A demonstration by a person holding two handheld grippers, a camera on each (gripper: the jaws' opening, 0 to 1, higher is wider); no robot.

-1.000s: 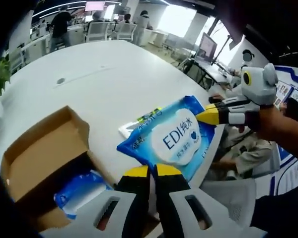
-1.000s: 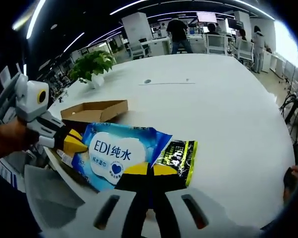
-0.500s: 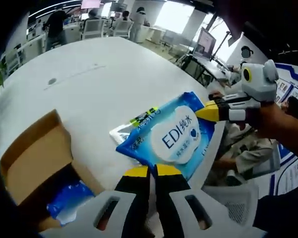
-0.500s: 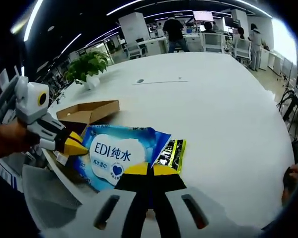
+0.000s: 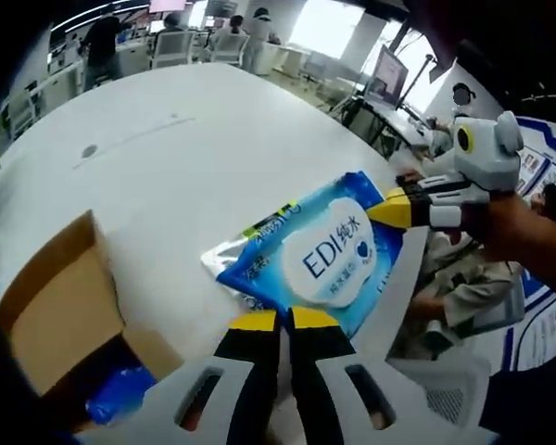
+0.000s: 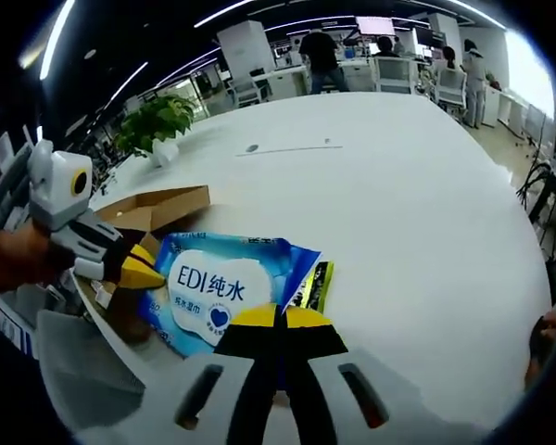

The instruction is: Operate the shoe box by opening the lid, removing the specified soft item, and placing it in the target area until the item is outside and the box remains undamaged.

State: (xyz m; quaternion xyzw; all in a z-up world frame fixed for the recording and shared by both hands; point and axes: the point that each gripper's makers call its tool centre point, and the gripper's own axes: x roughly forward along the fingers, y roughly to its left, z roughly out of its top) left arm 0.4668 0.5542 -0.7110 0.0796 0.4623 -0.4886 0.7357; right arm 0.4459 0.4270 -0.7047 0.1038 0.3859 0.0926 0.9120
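Observation:
A blue wet-wipes pack (image 5: pixel 322 248) with a white label is held low over the white table (image 5: pixel 167 148), near its edge. My left gripper (image 5: pixel 278 318) is shut on the pack's near edge. My right gripper (image 5: pixel 384 213) comes in from the right, shut on the pack's far corner. In the right gripper view the same pack (image 6: pixel 213 283) sits between my right gripper (image 6: pixel 280 315), shut on its edge, and my left gripper (image 6: pixel 148 273) at its left corner. The open cardboard shoe box (image 5: pixel 51 320) lies to the left, with another blue pack (image 5: pixel 119 397) inside.
The box (image 6: pixel 156 206) shows behind the pack in the right gripper view, with a potted plant (image 6: pixel 153 120) further back. A wide bare stretch of table (image 6: pixel 398 185) runs to the right. Seated people and chairs sit beyond the table edge (image 5: pixel 463 287).
Both grippers have carried the pack further from the box and out over the table. The box has slid toward the left edge of the left gripper view. Both grips are unchanged.

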